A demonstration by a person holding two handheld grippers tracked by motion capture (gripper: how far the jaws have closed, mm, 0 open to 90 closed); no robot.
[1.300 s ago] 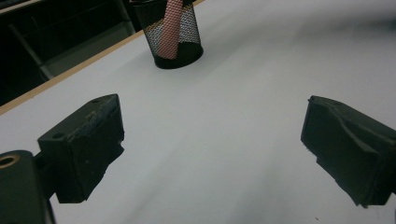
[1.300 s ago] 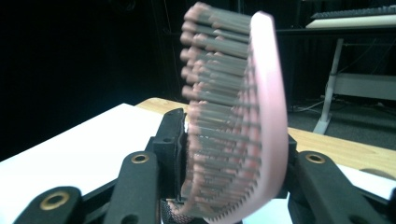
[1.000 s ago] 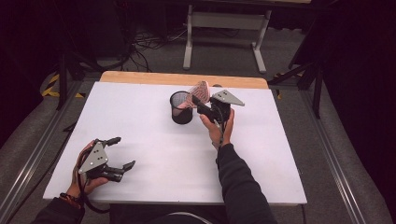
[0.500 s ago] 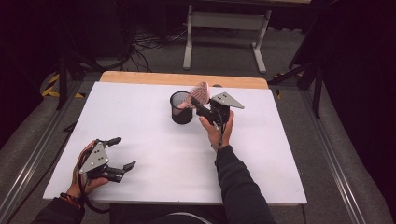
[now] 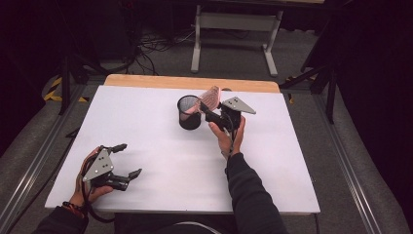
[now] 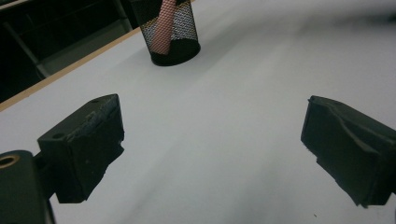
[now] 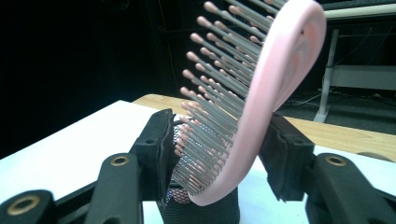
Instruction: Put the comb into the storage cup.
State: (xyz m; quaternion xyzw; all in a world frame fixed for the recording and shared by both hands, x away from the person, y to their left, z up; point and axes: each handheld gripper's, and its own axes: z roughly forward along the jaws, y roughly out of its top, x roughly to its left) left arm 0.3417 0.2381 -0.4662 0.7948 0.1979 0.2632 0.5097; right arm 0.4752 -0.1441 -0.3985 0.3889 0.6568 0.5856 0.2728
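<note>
Pink plastic bristle hairbrush (image 7: 261, 88) standing in black wire-mesh cup (image 5: 189, 112)

Right gripper (image 5: 213, 113), at the cup's 3 o'clock, has just been opening, its jaws flanking the brush; left gripper (image 5: 122, 159) gapes empty.

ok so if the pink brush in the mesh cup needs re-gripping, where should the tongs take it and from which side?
Probably the pink hairbrush head, the part standing clear of the black mesh cup; its handle is down inside. Come from the person's side, as the right tongs sit now, one pad on the smooth back, the other on the bristles. The brush leans, so tilt to match. The jaws have just been opening, with the head between them.
</note>
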